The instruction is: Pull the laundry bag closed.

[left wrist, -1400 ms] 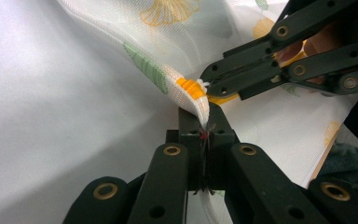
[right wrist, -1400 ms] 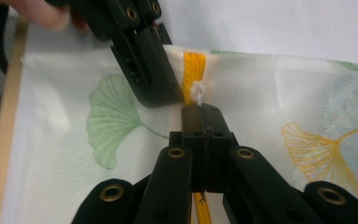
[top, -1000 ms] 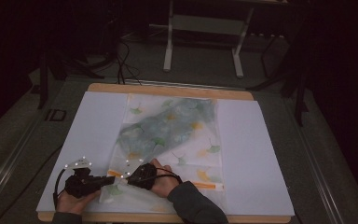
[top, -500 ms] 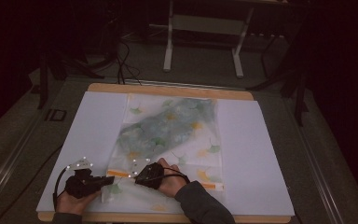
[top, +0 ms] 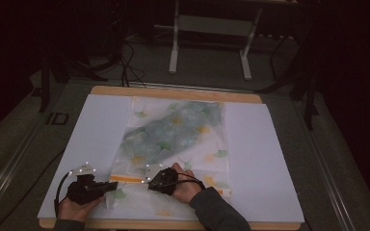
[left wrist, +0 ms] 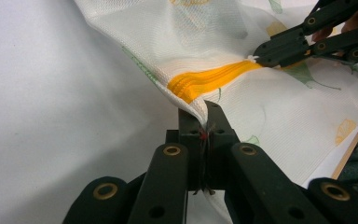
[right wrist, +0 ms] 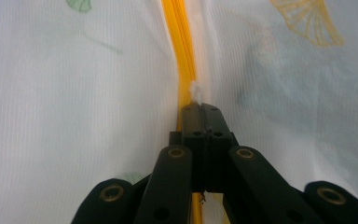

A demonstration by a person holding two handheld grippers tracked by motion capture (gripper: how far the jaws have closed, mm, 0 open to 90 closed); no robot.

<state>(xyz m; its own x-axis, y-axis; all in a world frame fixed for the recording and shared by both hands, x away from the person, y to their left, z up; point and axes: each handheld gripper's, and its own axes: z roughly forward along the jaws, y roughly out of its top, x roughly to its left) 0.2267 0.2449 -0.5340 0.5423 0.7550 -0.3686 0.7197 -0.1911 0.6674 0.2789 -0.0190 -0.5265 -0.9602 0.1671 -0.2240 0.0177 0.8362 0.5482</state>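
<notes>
Dark floor surrounds the white worktop, bare on both sides of the mesh bag, whose long axis runs front to back. Near its front end, left gripper fingers clamp the bag's edge; right gripper fingers clamp the orange zipper, crosswise.

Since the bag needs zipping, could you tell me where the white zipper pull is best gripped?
Grip the white zipper pull by its free end, coming along the orange zipper, as the right tongs do: it is small and lies flat on that line. The left tongs pinch the mesh laundry bag at the zipper's end.
</notes>
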